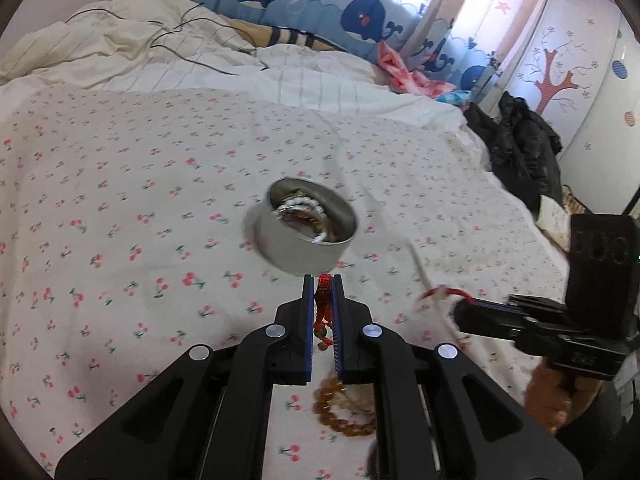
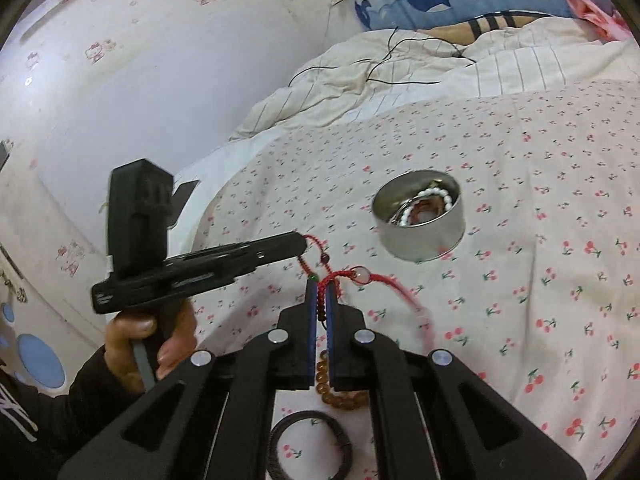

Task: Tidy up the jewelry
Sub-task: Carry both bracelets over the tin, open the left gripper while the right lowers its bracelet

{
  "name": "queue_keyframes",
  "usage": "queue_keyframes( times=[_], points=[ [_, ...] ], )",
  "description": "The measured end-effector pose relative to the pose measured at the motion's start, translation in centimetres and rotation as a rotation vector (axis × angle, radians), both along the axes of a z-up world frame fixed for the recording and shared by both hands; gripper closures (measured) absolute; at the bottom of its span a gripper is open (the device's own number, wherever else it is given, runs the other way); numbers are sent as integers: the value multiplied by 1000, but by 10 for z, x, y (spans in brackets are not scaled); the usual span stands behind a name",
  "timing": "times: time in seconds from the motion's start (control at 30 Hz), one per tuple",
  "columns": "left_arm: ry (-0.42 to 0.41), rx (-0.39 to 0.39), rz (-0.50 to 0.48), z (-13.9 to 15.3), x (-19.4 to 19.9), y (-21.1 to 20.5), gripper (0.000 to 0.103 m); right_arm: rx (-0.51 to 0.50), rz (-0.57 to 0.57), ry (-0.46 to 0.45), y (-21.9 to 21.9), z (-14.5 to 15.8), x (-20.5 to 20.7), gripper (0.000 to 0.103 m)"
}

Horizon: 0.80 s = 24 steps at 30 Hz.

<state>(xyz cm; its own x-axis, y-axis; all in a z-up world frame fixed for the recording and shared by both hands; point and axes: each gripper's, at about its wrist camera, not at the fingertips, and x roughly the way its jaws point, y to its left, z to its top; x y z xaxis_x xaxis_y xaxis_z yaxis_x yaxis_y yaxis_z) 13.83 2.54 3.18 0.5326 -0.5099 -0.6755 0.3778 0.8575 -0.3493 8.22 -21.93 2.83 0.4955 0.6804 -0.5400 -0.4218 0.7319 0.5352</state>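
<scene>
A round metal tin (image 1: 306, 230) stands on the cherry-print bedsheet and holds white beads and other jewelry; it also shows in the right wrist view (image 2: 420, 216). My left gripper (image 1: 323, 280) is shut on one end of a red cord bracelet (image 1: 323, 304). My right gripper (image 2: 319, 284) is shut on the other part of the same red cord bracelet (image 2: 340, 276), which carries a clear bead. Both hold it above the sheet, near the tin. An amber bead bracelet (image 1: 344, 412) lies under the grippers, also seen in the right wrist view (image 2: 336, 396).
A black ring-shaped bangle (image 2: 310, 448) lies on the sheet near me. A rumpled duvet with black cables (image 1: 160, 52) lies at the bed's far end. Dark clothing (image 1: 520, 148) is piled at the bed's right edge. A wall (image 2: 120, 100) borders the left side.
</scene>
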Motion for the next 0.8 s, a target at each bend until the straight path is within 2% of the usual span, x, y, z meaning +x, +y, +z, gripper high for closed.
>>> queue_keyframes(
  times=[0.2,0.5,0.67,0.8],
  points=[
    [-13,7,-33,12,13,-20,96,24,-27,18,-6,-3,34,98],
    [-76,30,-46,41,59,-50,96,42,-95,18,-30,3,76,98],
    [-44,19,-41,28,90,-57,96,36,-118,30,-37,-1,80,98],
    [0,47,-29,3,109,-63,96,31,-128,30,-40,-2,81,98]
  ],
)
